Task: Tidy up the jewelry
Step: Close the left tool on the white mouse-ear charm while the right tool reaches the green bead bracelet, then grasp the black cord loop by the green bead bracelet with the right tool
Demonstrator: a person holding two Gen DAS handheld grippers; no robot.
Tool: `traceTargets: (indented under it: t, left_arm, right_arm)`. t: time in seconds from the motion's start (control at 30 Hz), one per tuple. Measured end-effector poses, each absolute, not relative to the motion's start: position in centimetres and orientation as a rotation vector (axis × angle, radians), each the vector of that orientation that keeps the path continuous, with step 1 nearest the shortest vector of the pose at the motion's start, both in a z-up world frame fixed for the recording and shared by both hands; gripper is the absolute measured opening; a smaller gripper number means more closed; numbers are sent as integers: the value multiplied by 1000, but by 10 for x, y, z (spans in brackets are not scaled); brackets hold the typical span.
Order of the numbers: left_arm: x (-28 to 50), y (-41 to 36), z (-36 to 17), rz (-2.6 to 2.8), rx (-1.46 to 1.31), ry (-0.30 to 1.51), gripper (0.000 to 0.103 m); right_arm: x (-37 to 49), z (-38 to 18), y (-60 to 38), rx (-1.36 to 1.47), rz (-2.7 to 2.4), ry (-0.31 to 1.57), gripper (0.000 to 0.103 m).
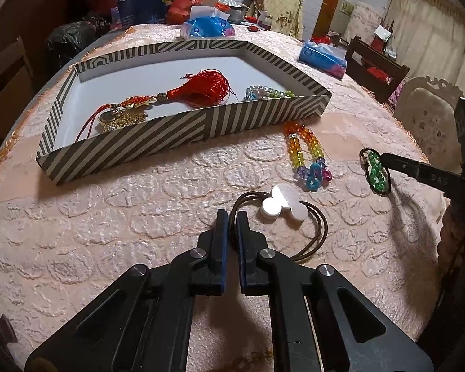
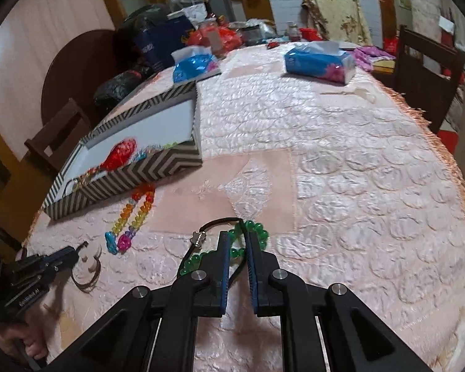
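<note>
A striped box (image 1: 176,130) holds a red tassel charm (image 1: 201,88) and a pale bead bracelet (image 1: 263,93). A rainbow bead bracelet (image 1: 307,155) lies on the cloth by the box's near right corner. My left gripper (image 1: 232,217) is shut on the brown cord of a hair tie with white discs (image 1: 283,206). My right gripper (image 2: 237,237) is shut on a green bead bracelet (image 2: 251,232) with a black cord, held just above the cloth; it shows at the right of the left wrist view (image 1: 375,172). The box (image 2: 145,167) sits to its left.
The round table has a pink textured cloth (image 1: 108,217). Two blue tissue packs (image 2: 319,62) (image 2: 195,63) lie at the back. Bags and clutter stand behind the box. Wooden chairs (image 2: 427,71) ring the table.
</note>
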State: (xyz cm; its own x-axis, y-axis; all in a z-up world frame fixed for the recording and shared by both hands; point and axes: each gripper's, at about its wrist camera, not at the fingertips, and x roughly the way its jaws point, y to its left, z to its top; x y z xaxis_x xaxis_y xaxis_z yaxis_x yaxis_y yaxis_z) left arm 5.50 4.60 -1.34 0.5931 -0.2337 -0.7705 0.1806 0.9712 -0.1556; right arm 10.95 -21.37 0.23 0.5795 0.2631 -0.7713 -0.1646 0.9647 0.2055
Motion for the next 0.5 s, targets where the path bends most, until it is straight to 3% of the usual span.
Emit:
traceTargets:
  t: [0.17,0.23,0.5]
  left_arm:
    - [55,45,-13,-241,-65,905,4]
    - [55,44,-13,-238,-62,905,4]
    - [55,43,-13,-230,-55,905,4]
  right_arm:
    - [107,0,-218,133,257,918,9]
    - [105,1,-219,145,260,924,2]
    - [67,49,-222,190,306,731,2]
